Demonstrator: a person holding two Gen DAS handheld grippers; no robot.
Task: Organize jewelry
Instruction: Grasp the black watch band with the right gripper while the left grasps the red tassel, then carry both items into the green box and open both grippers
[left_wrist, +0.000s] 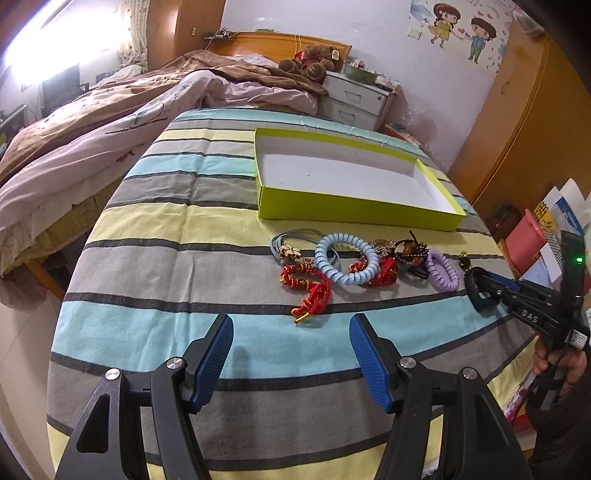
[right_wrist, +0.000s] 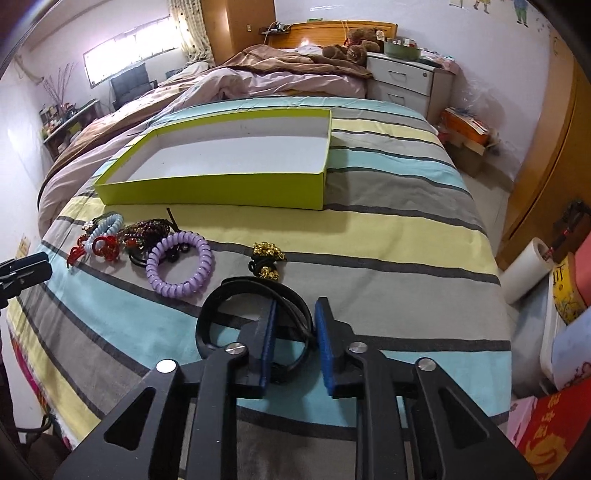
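Black band (right_wrist: 255, 317) flat, lengthwise toward box (right_wrist: 221, 188)

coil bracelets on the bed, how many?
2. Blue coil mid-row over the red cords; purple coil further right, beside the dark beads. Pile might hide others.

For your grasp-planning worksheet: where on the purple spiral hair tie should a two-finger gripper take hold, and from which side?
Grip the purple spiral hair tie across one stretch of its coil, coming from above with one finger inside the ring and one outside. It lies flat on the striped bedspread with an open centre; its near arc seems clear of the neighbouring jewelry.
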